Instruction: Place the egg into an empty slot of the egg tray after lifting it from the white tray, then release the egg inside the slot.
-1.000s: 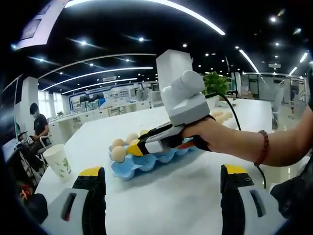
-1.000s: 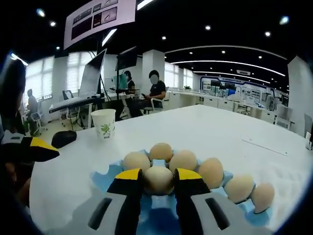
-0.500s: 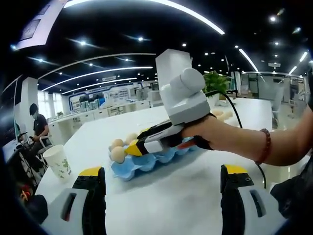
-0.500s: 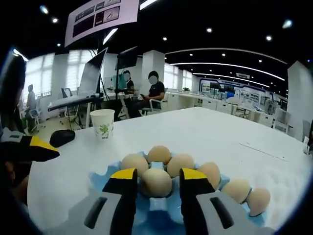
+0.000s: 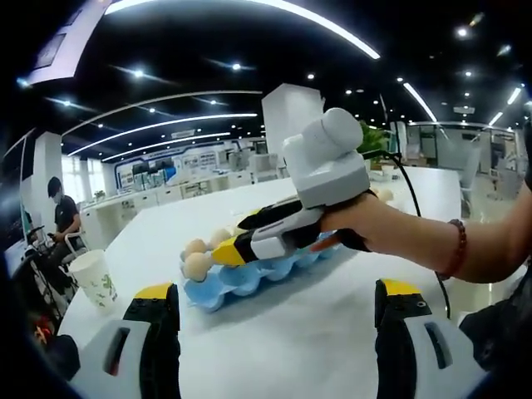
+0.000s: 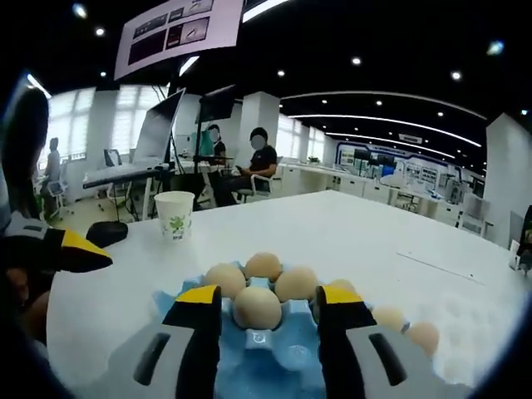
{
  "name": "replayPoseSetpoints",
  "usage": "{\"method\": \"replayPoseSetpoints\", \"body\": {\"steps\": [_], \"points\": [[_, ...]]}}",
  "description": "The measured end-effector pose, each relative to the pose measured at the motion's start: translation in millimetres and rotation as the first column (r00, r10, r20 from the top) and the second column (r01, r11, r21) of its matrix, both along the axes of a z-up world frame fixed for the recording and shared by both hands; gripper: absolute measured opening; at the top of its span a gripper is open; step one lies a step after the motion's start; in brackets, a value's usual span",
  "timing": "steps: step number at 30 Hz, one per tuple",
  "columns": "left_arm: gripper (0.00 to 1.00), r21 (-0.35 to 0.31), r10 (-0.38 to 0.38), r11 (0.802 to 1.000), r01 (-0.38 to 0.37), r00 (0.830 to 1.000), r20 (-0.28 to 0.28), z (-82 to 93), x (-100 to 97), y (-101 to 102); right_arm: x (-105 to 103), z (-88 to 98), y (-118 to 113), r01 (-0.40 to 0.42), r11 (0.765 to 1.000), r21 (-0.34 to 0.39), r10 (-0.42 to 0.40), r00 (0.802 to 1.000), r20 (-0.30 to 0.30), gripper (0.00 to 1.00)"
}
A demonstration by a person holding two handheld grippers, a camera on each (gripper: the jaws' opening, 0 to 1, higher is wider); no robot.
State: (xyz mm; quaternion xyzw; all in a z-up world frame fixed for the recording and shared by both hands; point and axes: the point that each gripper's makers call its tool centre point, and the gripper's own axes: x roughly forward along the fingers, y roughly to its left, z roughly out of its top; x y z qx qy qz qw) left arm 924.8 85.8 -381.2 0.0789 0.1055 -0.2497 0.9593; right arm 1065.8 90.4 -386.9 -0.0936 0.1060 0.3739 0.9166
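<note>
So in the right gripper view, the right gripper has its jaws spread apart, and the egg sits between them in a slot of the blue egg tray, with gaps on both sides so nothing's clamping it. Three more eggs sit in the row just behind it, and a couple more trail off toward the right edge of the tray. The tray rests on a white worktop. A paper cup with a green print stands well apart from the tray, further back on the left, and a yellow-tipped bit of the left gripper pokes in from the left edge.

In the left gripper view, the left gripper is wide open, jaws far apart with nothing between them, hanging over bare worktop. Past it you see the person's hand holding the right gripper above the egg tray, its tips pointing at the eggs on the tray's left end. The cup is off to the left there.
</note>
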Motion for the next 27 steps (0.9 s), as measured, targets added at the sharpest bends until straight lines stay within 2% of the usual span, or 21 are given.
{"method": "replayPoseSetpoints", "body": {"steps": [9, 27], "points": [[1.0, 0.006, -0.007, 1.0, 0.007, 1.0, -0.012, -2.2, 0.7, -5, -2, 3.0, -22, 0.042, 0.998, 0.036, -0.041, 0.999, -0.026, 0.59], [1.0, 0.009, -0.015, 1.0, 0.015, 1.0, -0.011, -1.5, 1.0, -14, -1, 10.5, -81, 0.169, 0.983, 0.067, -0.166, 0.985, -0.045, 0.6]]}}
